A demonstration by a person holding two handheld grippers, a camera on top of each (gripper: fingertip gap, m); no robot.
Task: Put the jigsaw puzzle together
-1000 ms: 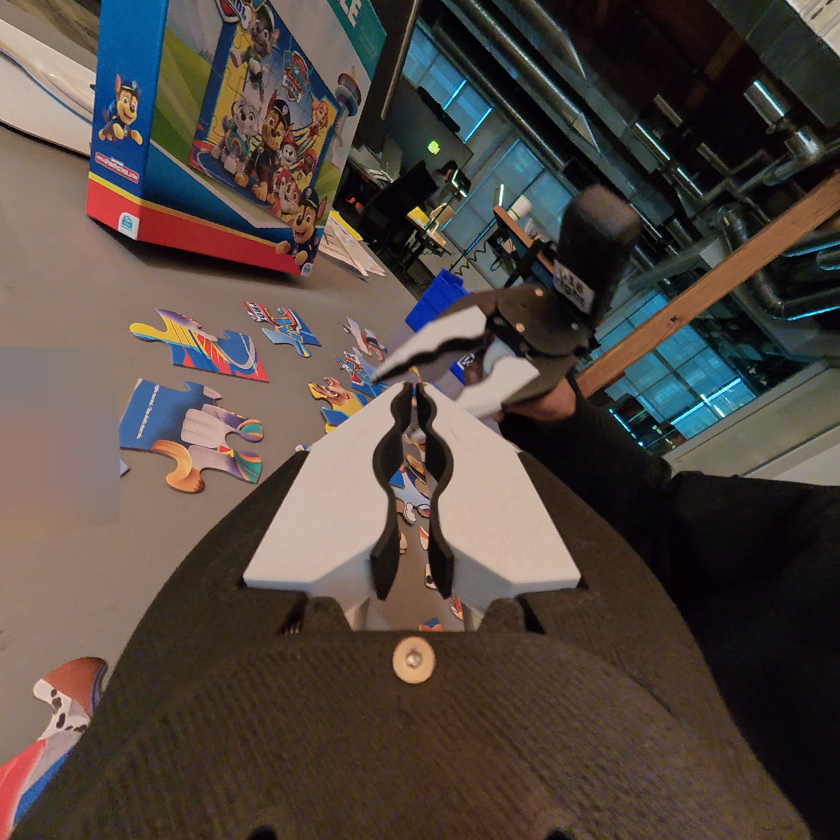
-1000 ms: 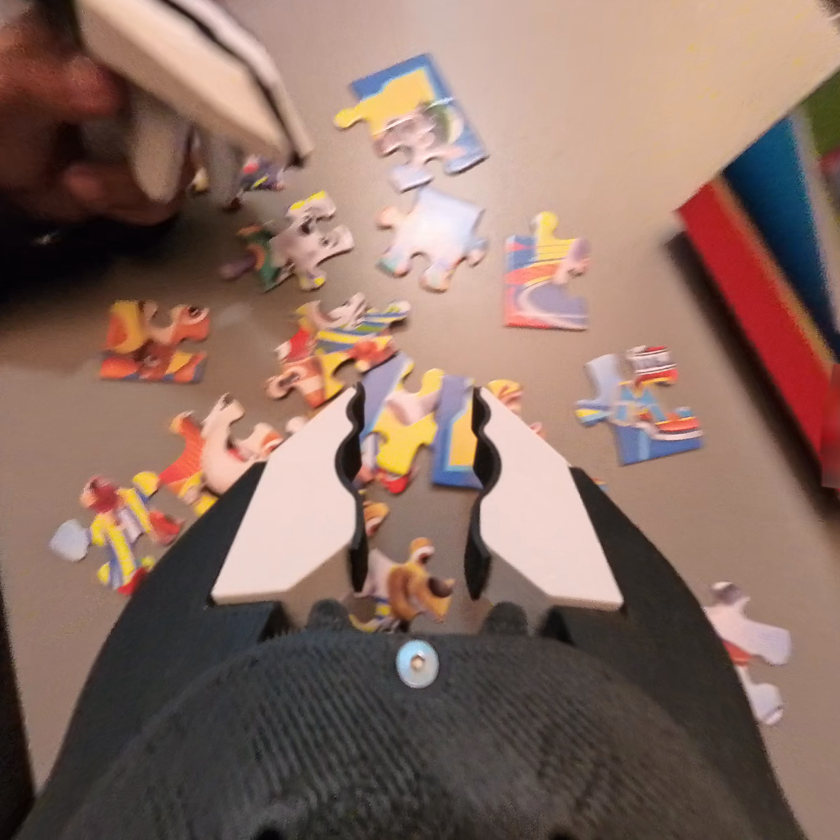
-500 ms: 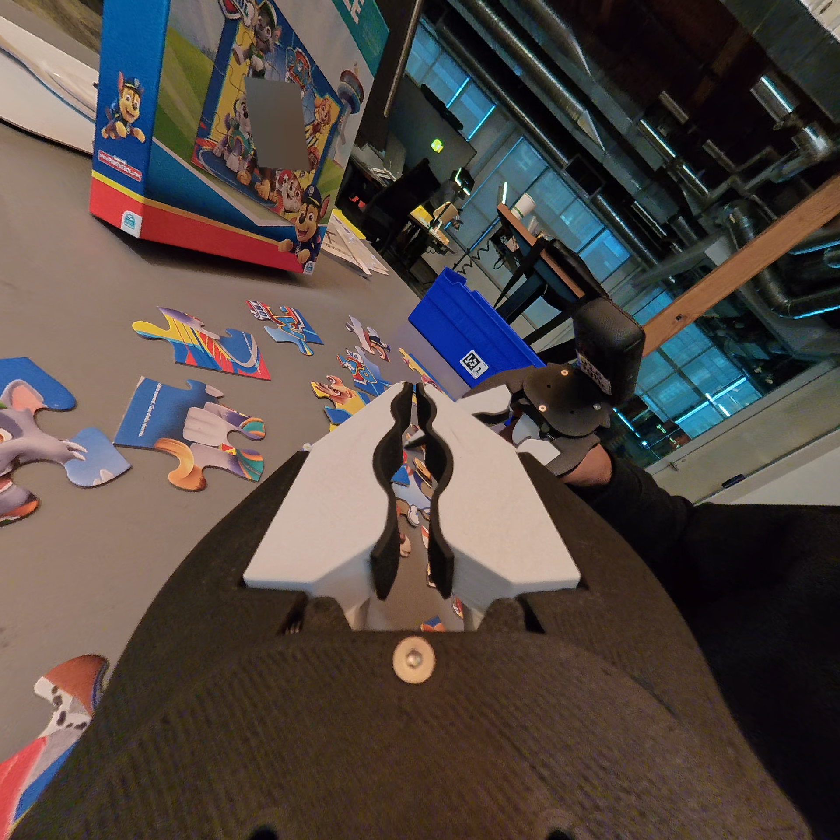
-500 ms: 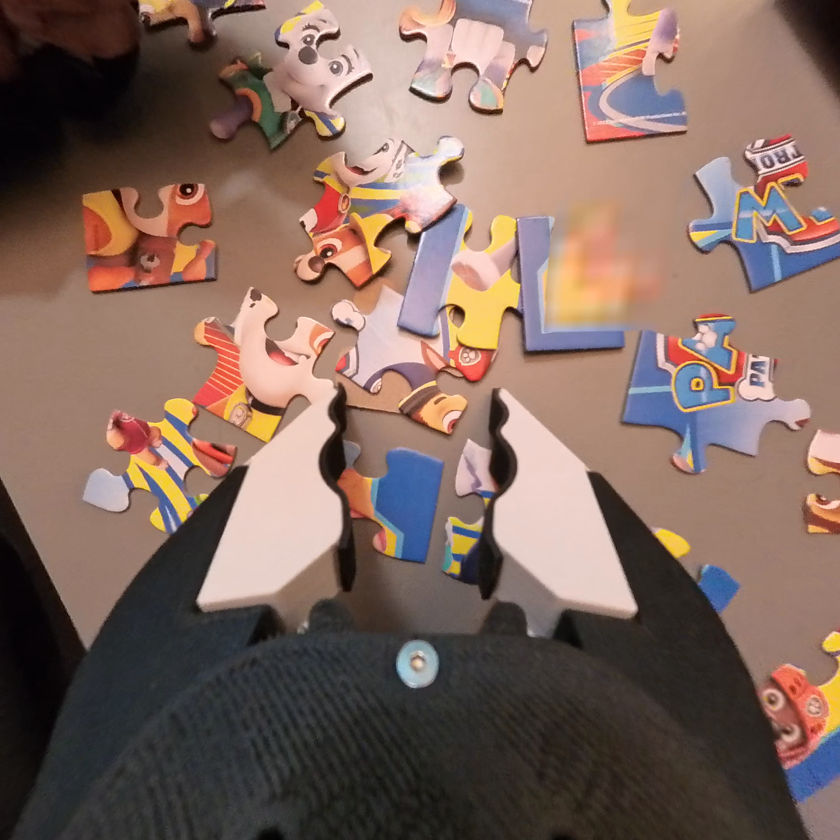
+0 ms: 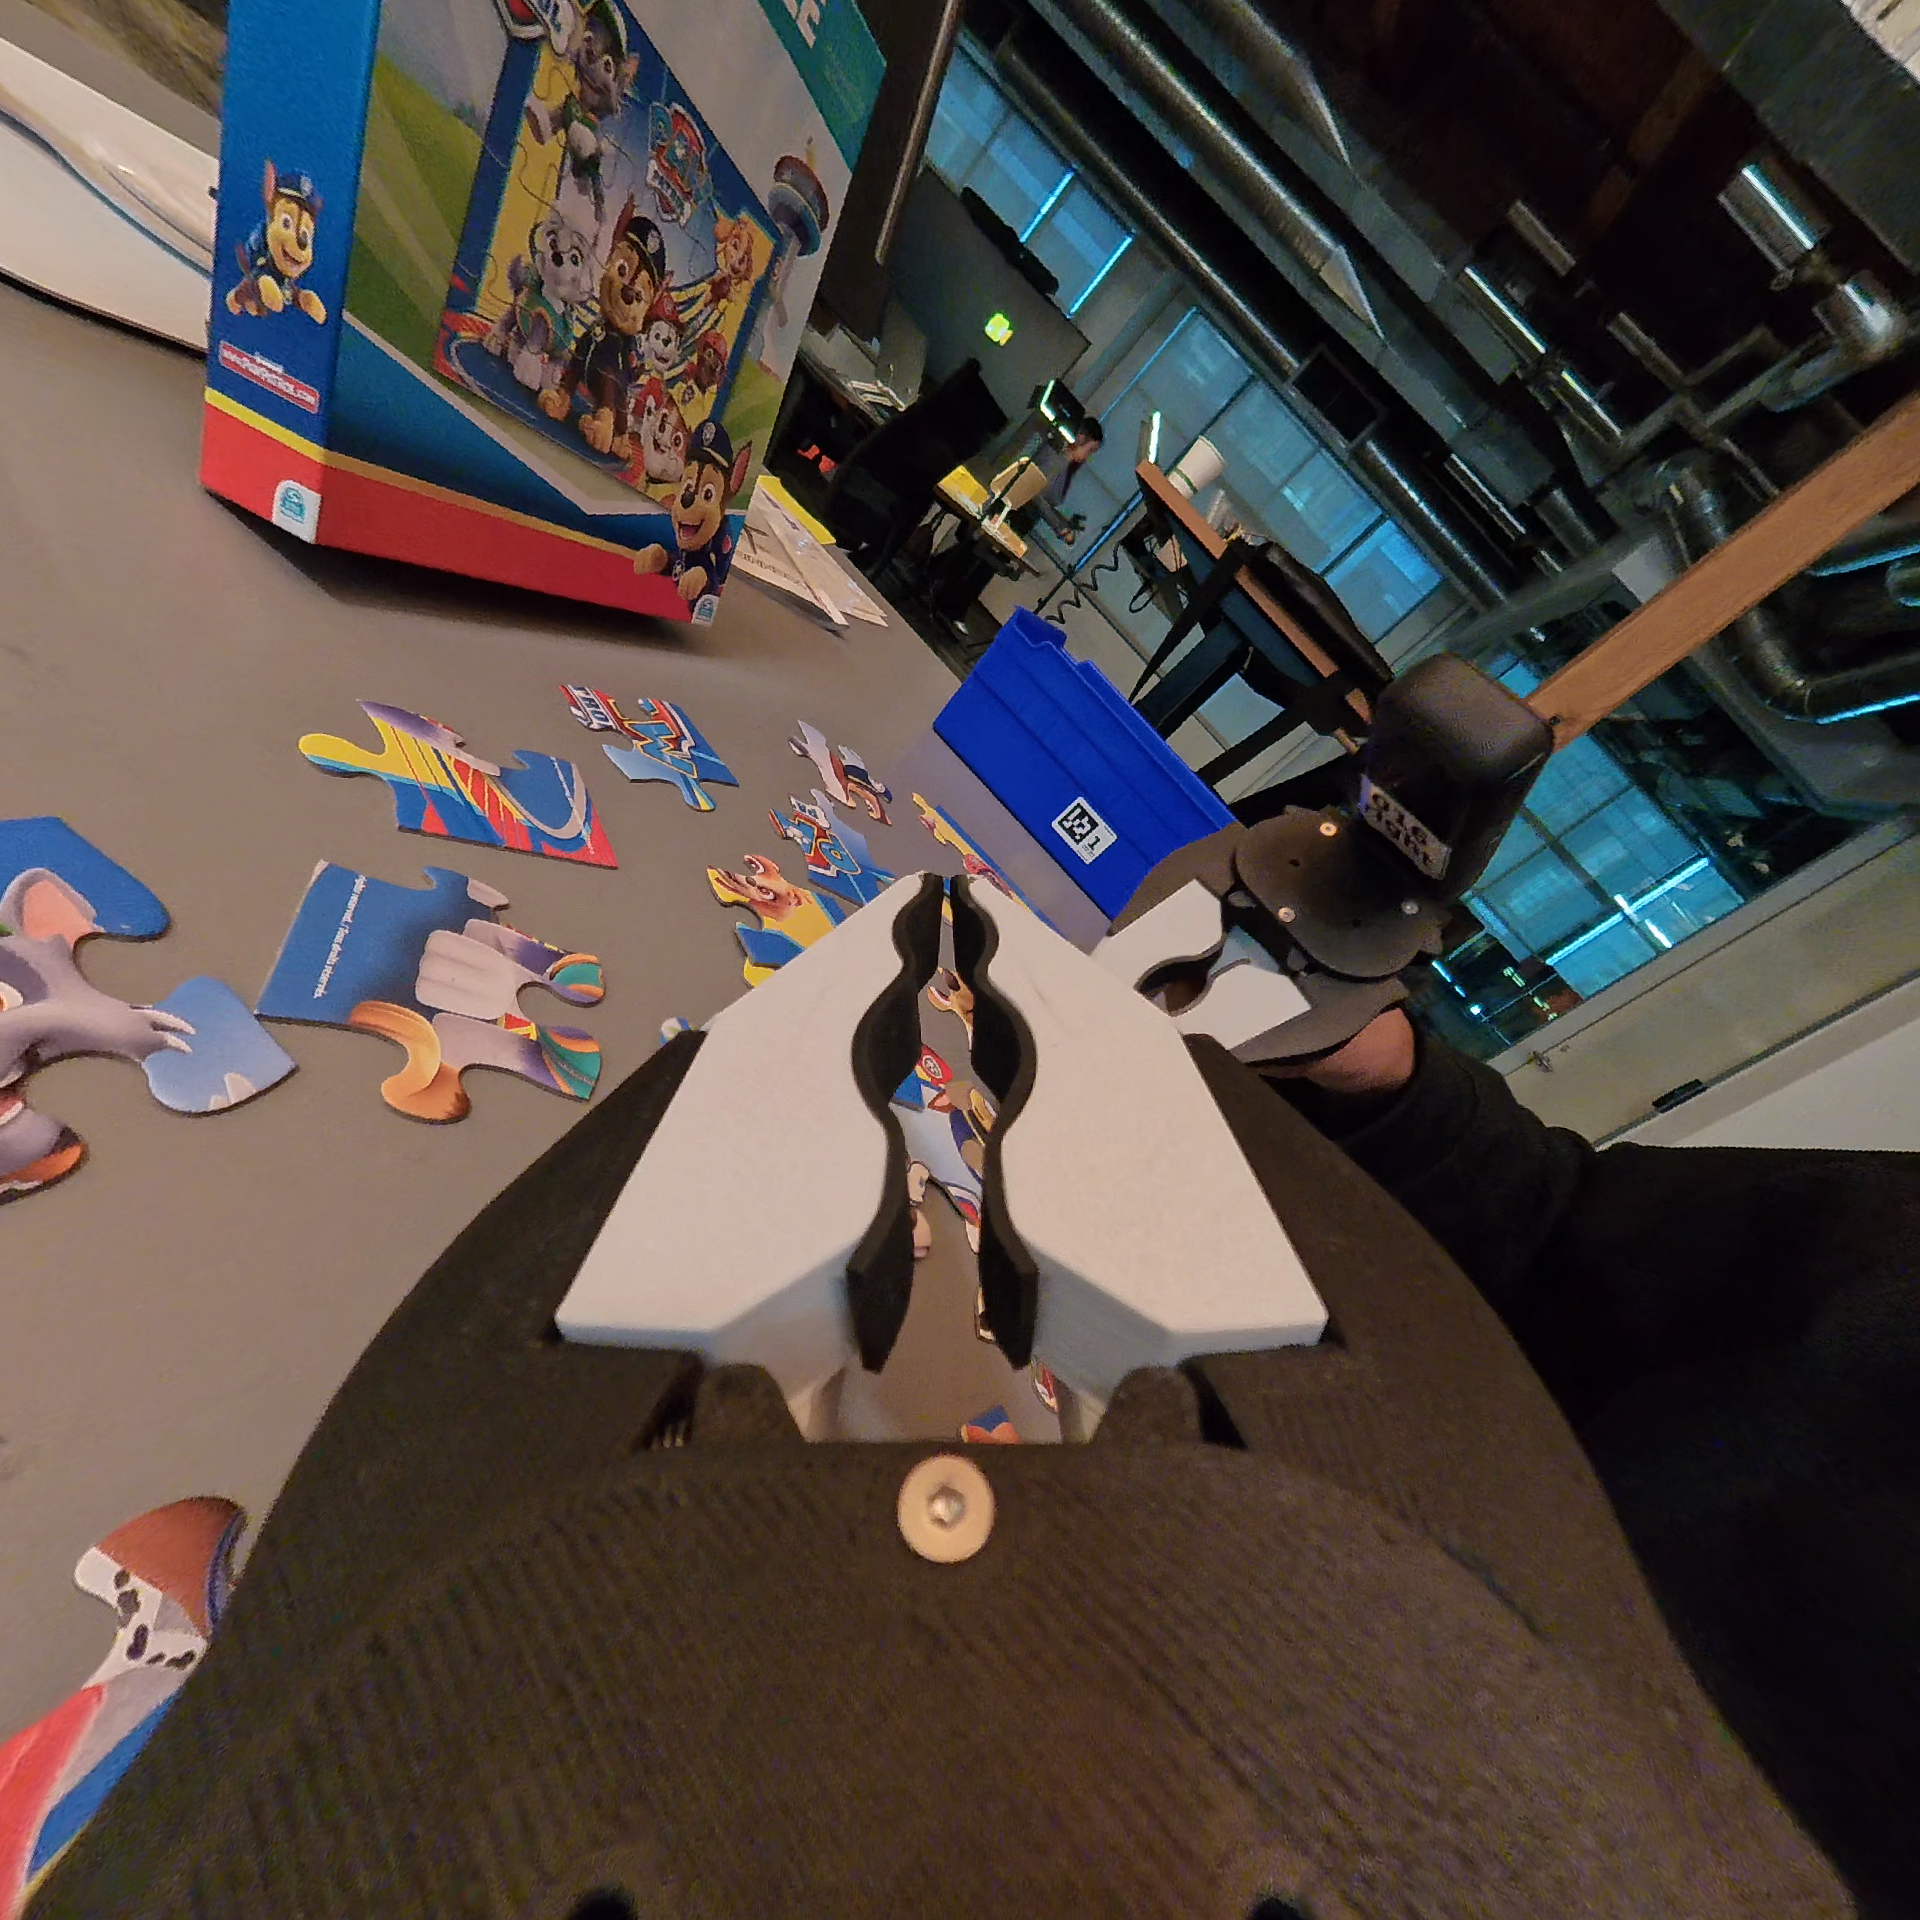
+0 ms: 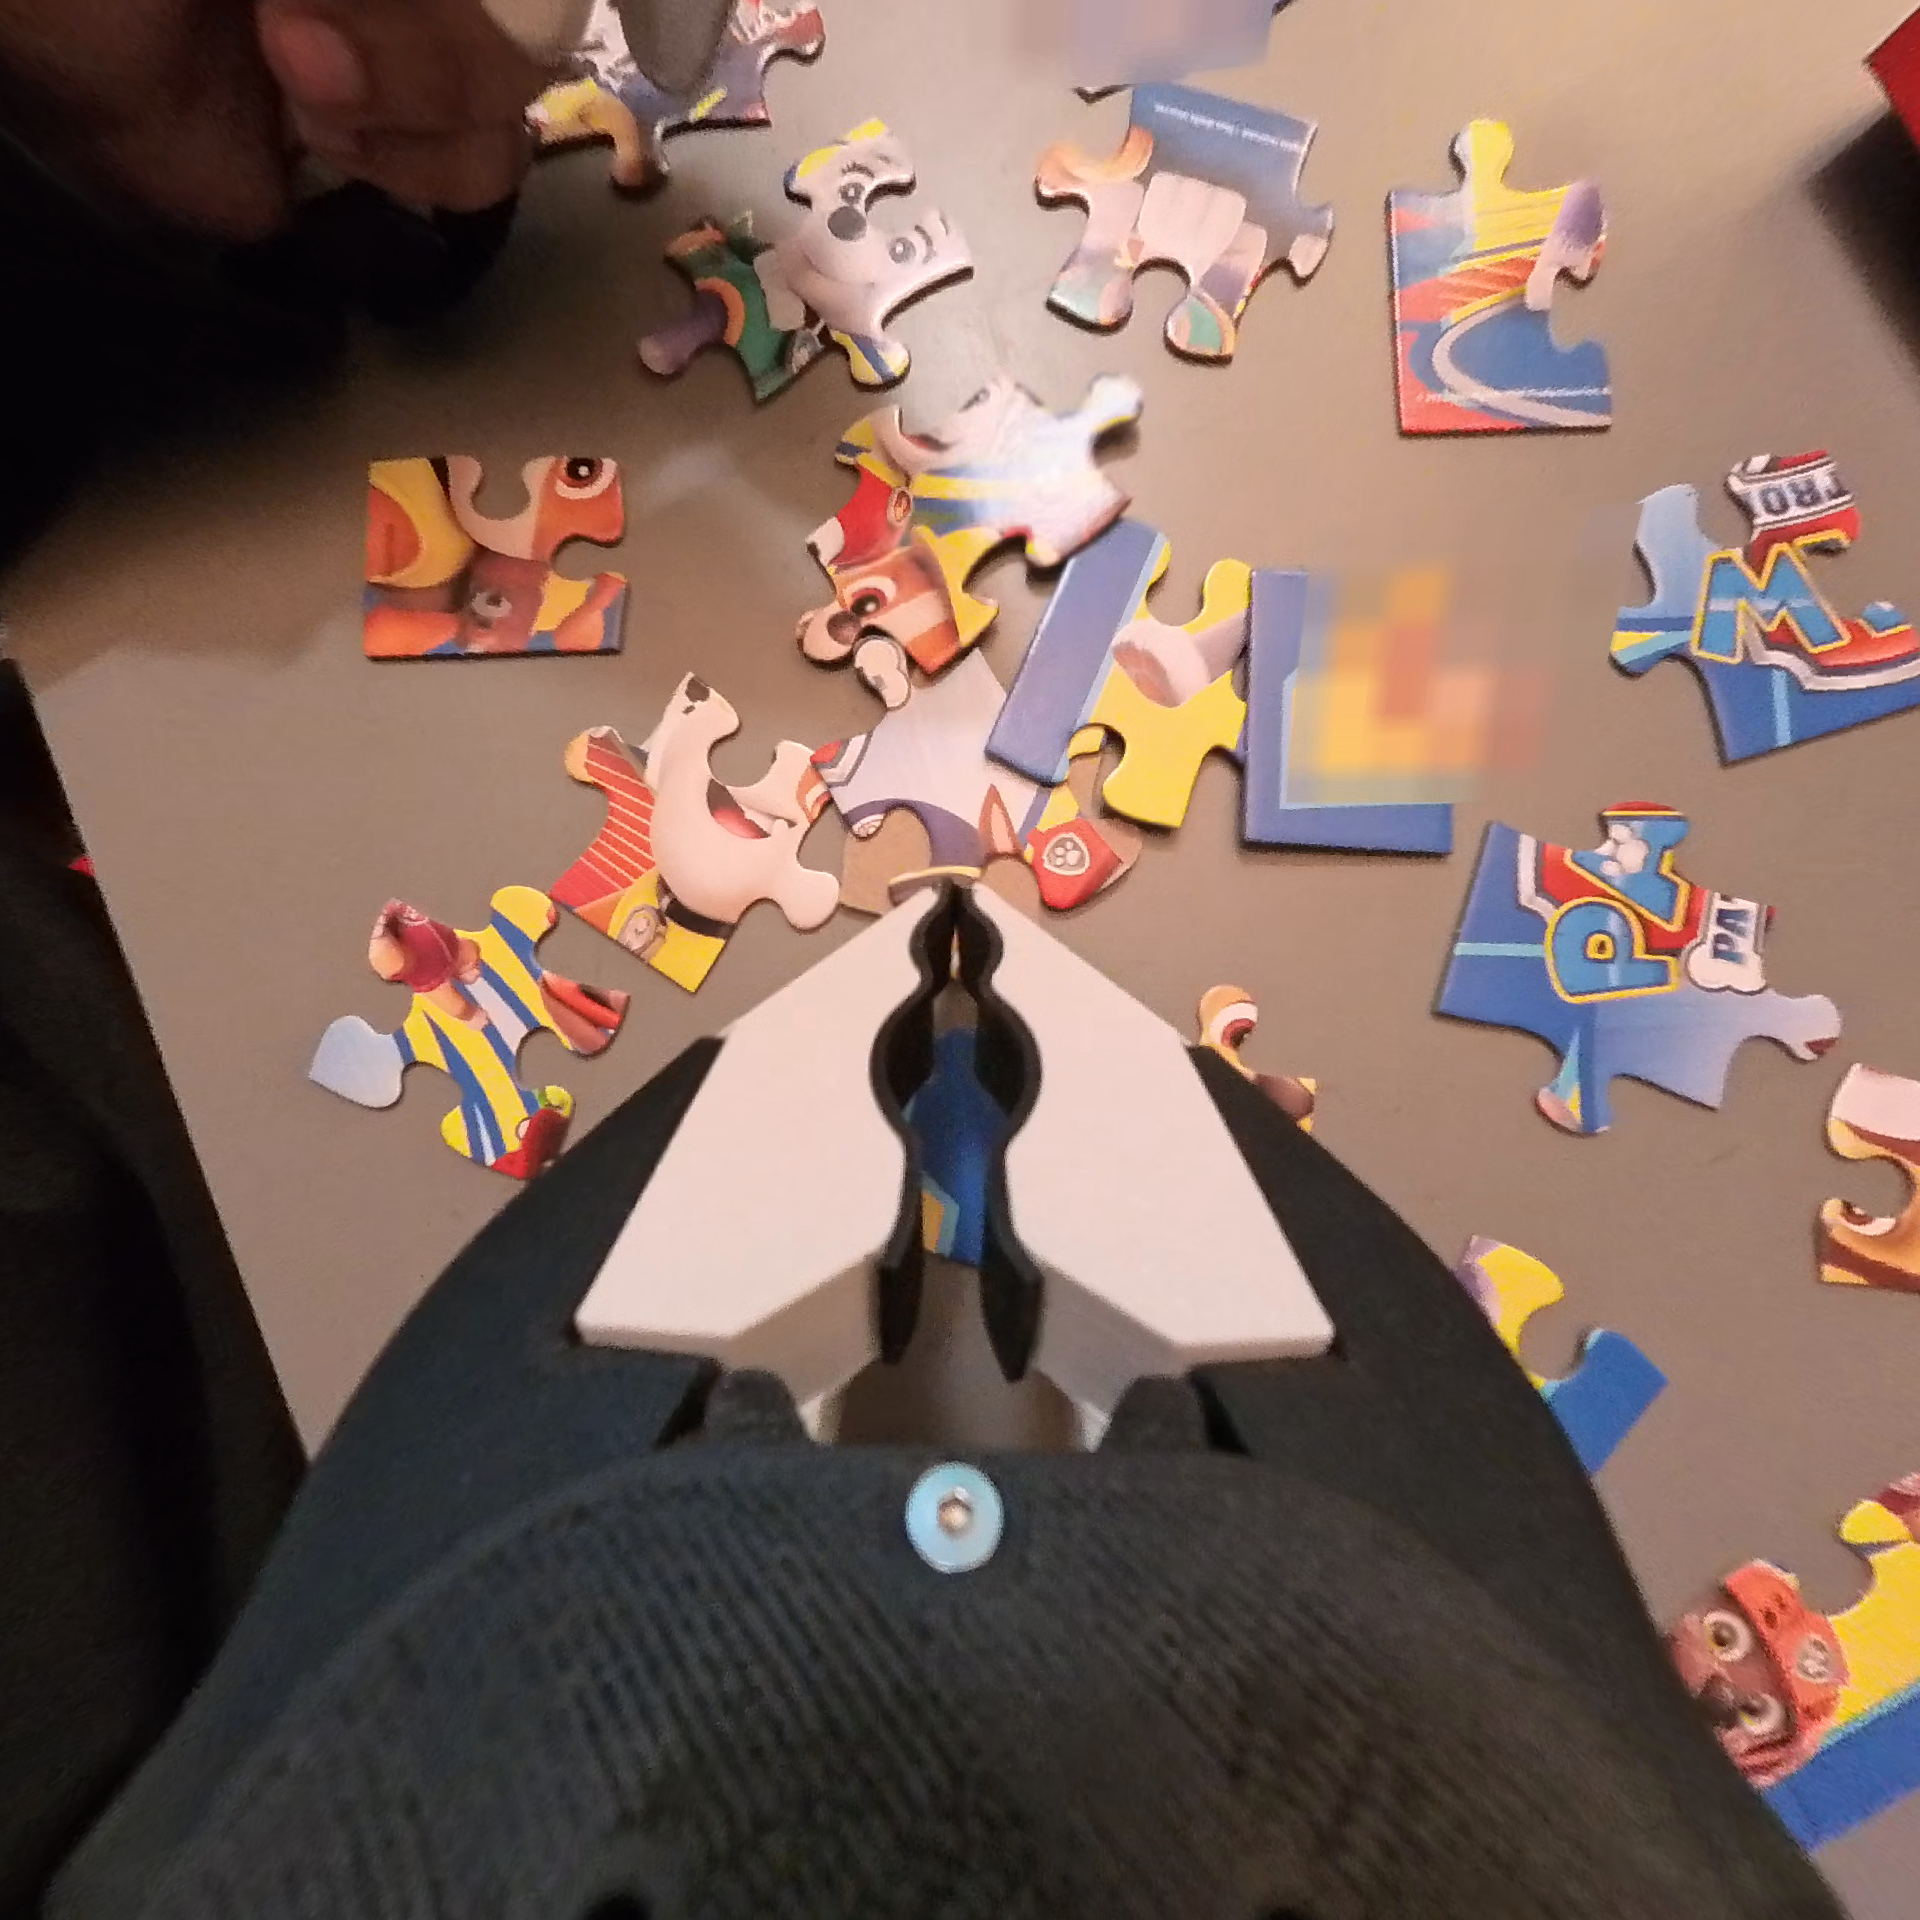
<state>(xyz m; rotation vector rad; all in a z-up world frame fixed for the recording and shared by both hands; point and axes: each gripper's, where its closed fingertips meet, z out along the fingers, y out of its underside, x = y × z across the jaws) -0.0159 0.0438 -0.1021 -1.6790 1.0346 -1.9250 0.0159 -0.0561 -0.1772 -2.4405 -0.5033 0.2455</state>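
Many cartoon puzzle pieces lie scattered on a grey table (image 6: 208, 779). My right gripper (image 6: 951, 899) is shut on a blue puzzle piece (image 6: 956, 1143). The piece's thin pale edge sticks out at the fingertips and its blue face shows through the gap between the pads. It hangs just in front of a piece with a red badge (image 6: 1070, 852). The right gripper also shows in the left wrist view (image 5: 1153, 971), fingers together. My left gripper (image 5: 945, 883) is shut with nothing between its pads, held above the pieces (image 5: 769, 904).
A puzzle box (image 5: 520, 312) stands at the back left of the table. A blue bin (image 5: 1060, 769) sits past the table's far edge. A hand and dark sleeve (image 6: 208, 156) are at the top left of the right wrist view. White sheets (image 5: 94, 208) lie behind the box. Left tips to right tips: about 12 cm.
My right gripper came in over the pieces with its jaws wide, then shut on the blue piece that lay between its fingers. The left gripper has stayed shut and still.
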